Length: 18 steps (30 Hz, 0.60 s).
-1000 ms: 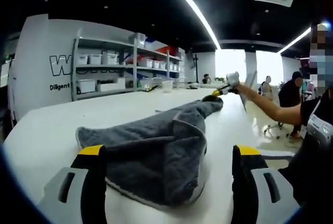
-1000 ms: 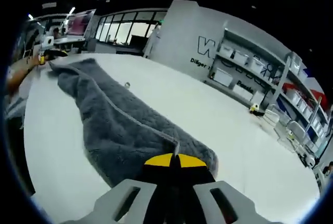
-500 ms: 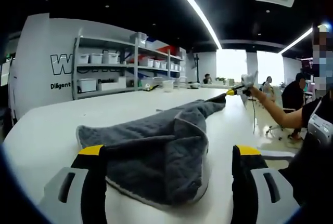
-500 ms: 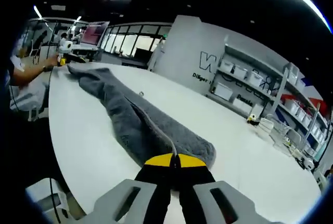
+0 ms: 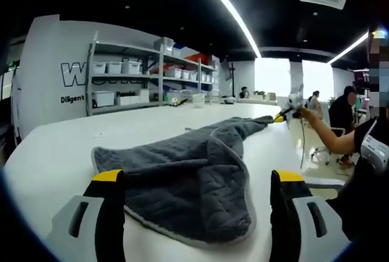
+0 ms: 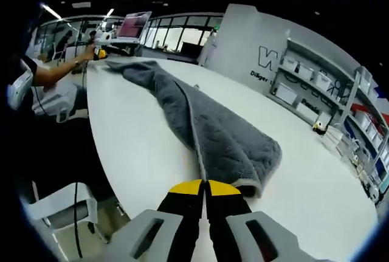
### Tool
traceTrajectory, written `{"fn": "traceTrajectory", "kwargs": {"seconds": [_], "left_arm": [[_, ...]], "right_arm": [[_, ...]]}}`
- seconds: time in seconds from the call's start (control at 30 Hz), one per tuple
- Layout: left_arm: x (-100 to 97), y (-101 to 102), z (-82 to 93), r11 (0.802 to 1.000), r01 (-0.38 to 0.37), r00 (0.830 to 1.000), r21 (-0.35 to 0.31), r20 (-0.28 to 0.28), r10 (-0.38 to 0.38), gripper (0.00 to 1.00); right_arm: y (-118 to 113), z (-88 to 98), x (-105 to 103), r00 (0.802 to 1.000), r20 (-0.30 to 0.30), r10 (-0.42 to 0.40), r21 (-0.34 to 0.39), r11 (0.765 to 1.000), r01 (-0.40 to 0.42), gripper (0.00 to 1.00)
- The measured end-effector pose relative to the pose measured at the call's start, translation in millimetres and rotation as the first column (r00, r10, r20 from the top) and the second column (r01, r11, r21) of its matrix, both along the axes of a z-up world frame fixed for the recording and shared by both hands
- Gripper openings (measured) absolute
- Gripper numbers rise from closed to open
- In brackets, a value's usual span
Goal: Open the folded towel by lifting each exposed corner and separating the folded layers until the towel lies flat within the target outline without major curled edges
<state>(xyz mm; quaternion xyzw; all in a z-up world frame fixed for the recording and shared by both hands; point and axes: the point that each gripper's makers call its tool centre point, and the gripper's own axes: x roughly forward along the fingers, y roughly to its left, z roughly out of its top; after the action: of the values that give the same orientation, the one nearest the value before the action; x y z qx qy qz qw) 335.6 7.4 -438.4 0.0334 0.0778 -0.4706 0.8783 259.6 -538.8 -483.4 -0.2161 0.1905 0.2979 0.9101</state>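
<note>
Left gripper (image 5: 196,180) first: its two yellow-tipped jaws are spread wide apart with nothing between them, hovering just above the white table (image 5: 55,152). Right ahead of them, basically in the gap, is the near end of the grey towel (image 5: 188,180). It's bunched there into a thick rounded fold with a pale edge trim curling around it. From that lump the towel runs away from the gripper, narrowing into a long strip toward the far right of the table. At the tip of that strip is the right gripper (image 5: 281,117), held out by the person's hand (image 5: 304,113), right at the towel's far corner.

From the right gripper view it's the same setup flipped. The right gripper (image 6: 205,188) has its jaws pressed together, yellow tips meeting, and the towel's pale hem (image 6: 196,134) leads straight down into them, so it's pinching the edge of the towel (image 6: 225,134). The cloth hangs just ahead of the jaws as a fat rolled fold, then stretches off across the table (image 6: 146,152) up and to the left. Way out at that end a hand (image 6: 87,50) holds the left gripper (image 6: 101,53) by the other corner.

Further out behind the table: grey shelving (image 5: 130,82) stacked with white bins, and a white wall with dark lettering (image 5: 79,73).
</note>
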Motion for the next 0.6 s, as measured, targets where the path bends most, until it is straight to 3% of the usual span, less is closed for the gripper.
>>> {"fn": "traceTrajectory", "kwargs": {"seconds": [0.07, 0.17, 0.3, 0.4, 0.5, 0.6], "left_arm": [[1.4, 1, 0.2, 1.0, -0.001, 1.0, 0.0, -0.002, 0.001, 0.98], [4.5, 2, 2.6, 1.0, -0.009, 1.0, -0.006, 0.001, 0.009, 0.98], [16.2, 9, 9.0, 0.999, -0.04, 0.999, -0.021, -0.019, 0.039, 0.97], [24.9, 12, 15.5, 0.999, -0.052, 0.999, -0.008, -0.017, 0.052, 0.96], [35.4, 15, 21.6, 0.997, -0.073, 0.997, -0.018, -0.023, 0.072, 0.92], [52.4, 18, 22.6, 0.993, -0.113, 0.992, -0.027, -0.051, 0.111, 0.86]], "right_arm": [[1, 1.3, 1, 1.0, -0.019, -0.004, 0.037, 0.999, 0.005, 0.02], [5, 11.2, 1, 1.0, -0.03, -0.007, 0.124, 0.992, 0.011, 0.12], [10, 40.2, 9, 1.0, 0.027, -0.009, 0.232, 0.973, 0.002, 0.17], [10, 54.8, 18, 0.998, 0.051, -0.028, 0.236, 0.972, 0.015, 0.29], [6, 67.8, 40, 0.993, 0.083, -0.089, 0.216, 0.974, 0.069, 0.3], [3, 77.3, 61, 0.986, 0.084, -0.141, 0.239, 0.964, 0.118, 0.3]]}}
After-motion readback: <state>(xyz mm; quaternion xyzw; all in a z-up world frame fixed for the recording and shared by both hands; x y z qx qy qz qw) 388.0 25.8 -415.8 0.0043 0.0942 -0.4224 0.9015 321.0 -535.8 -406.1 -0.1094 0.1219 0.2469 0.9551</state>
